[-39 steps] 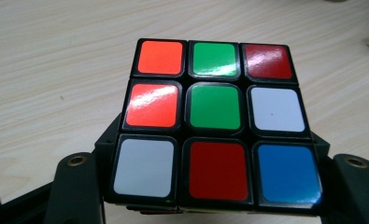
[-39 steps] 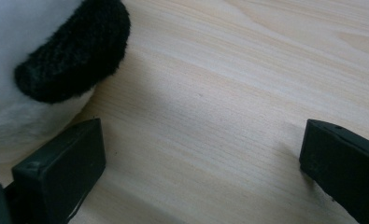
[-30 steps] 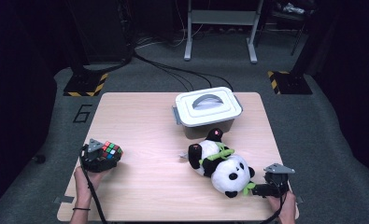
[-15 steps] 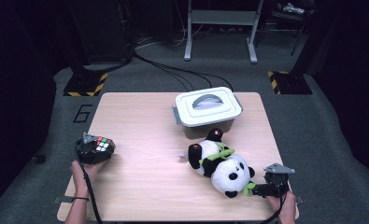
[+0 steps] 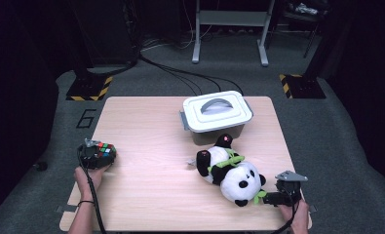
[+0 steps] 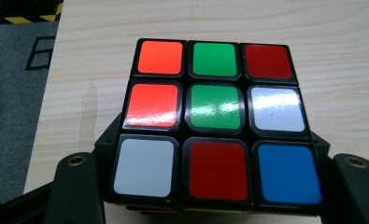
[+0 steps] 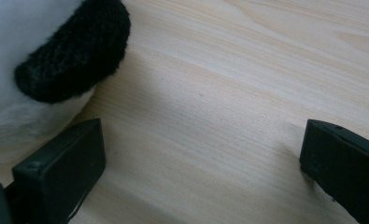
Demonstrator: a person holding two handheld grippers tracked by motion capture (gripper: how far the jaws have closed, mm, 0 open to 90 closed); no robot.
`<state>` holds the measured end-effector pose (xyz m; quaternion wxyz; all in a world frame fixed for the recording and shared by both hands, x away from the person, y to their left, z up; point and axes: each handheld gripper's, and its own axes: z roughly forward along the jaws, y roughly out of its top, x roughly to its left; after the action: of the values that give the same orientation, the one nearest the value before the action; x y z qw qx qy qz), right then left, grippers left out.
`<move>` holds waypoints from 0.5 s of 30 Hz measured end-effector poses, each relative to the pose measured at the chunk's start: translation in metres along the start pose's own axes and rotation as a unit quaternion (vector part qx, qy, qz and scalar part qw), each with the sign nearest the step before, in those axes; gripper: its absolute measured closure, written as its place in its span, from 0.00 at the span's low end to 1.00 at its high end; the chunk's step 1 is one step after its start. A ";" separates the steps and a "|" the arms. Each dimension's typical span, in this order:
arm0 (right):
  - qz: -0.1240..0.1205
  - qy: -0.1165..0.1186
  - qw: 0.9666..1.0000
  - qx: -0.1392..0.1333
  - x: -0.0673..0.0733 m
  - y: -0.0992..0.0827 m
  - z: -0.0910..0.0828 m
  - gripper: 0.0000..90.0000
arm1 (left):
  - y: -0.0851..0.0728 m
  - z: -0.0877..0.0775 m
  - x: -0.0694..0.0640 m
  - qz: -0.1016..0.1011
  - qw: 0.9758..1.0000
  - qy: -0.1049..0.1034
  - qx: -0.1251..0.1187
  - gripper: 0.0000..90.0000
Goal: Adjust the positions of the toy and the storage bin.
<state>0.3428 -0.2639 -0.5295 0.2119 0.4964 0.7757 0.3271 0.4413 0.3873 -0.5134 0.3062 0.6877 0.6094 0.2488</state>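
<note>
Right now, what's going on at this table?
A person works two tools. The left hand-held gripper is shut on a cube near the table's left edge. The right hand-held gripper is open on the table beside a toy panda, with nothing between its jaws. A lidded white box sits behind the panda.

Two black jaws of the right gripper (image 7: 198,161) stand wide apart over a pale wooden table (image 7: 229,84), nothing between them but bare grain. At upper left, a white plush panda toy (image 7: 28,60) edges in, one rounded black furry patch showing; the left-hand jaw sits just beside its white fur.
</note>
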 end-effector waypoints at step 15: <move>0.001 0.000 1.000 0.001 0.000 0.000 0.000 0.00 | 0.003 -0.021 -0.005 0.007 1.000 -0.002 -0.017 0.13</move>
<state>0.3426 -0.2638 -0.5295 0.2111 0.4977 0.7751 0.3270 0.4275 0.3842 -0.4965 0.3173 0.6873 0.5993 0.2604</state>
